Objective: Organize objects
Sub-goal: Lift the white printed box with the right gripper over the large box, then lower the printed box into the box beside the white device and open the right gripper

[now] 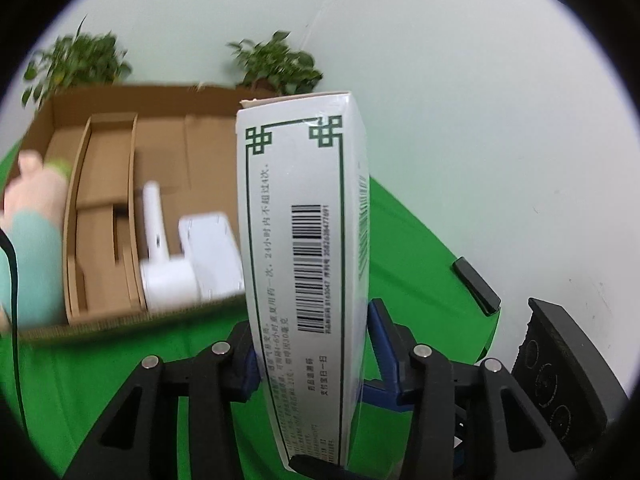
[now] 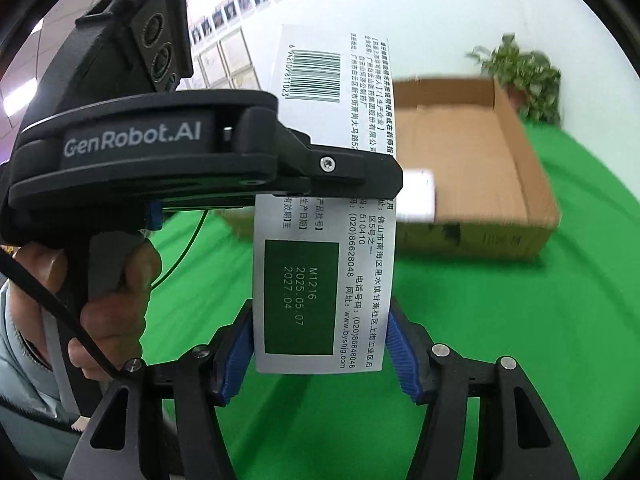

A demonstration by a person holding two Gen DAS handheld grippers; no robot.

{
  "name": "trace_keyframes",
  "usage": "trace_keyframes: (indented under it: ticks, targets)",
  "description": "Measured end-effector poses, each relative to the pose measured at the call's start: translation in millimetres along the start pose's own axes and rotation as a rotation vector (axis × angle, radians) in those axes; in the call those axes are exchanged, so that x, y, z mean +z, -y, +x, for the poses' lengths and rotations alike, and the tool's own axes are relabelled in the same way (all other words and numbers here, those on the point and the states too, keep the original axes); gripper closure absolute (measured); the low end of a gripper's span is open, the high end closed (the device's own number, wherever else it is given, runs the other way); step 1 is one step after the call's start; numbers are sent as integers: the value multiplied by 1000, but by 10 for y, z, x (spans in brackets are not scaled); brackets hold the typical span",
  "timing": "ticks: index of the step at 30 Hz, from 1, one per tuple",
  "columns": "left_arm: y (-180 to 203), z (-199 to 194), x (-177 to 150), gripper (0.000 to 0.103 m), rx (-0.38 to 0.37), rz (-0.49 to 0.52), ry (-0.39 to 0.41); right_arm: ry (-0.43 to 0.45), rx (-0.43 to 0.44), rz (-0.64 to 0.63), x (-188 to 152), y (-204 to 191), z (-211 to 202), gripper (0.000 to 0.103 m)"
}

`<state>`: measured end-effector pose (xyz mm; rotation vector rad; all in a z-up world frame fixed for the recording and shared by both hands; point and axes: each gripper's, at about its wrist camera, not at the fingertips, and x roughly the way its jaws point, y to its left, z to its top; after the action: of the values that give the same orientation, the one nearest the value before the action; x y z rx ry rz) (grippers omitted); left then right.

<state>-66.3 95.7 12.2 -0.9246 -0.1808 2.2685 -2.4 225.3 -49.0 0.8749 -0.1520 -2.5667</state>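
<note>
Medicine box (image 1: 304,240): glossy printed card (film-wrapped sheen); cardboard tray (image 1: 120,120) matt brown corrugated; table cover (image 2: 520,360) matt green cloth.

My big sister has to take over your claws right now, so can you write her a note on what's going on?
Left claw: shut on the white medicine box, gripping its narrow sides.
Right claw: shut on the same box, lower down, so both hold it upright above the green cloth.
Things: the open cardboard box stands ahead on the cloth.
Done: a white hair dryer and a white flat case lie inside it; a plush toy sits at its left end.
Left: the medicine box is not yet in the cardboard box; probably it goes there next.
</note>
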Motion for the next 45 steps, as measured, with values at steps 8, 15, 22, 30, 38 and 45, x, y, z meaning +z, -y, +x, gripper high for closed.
trace_keyframes:
  ticks: [8, 15, 22, 30, 38, 45]
  targets:
    - [312, -60, 786, 58, -16, 172, 74, 149, -53, 13, 604, 137, -205, 45]
    - [192, 231, 1398, 61, -55, 162, 13, 139, -49, 69, 1181, 465, -121, 45]
    - [-348, 918, 1779, 63, -83, 16, -115, 8, 16, 183, 1627, 1002, 335, 45]
    - [-784, 1525, 1532, 63, -103, -122, -252, -133, 14, 246, 1460, 1273, 863, 46]
    - [-1120, 2037, 1164, 62, -142, -219, -346, -287, -15, 310, 1154, 1474, 1217, 46]
    - [-1117, 2168, 1091, 51, -56, -192, -389, -366, -69, 286, 1054, 1474, 1369, 45]
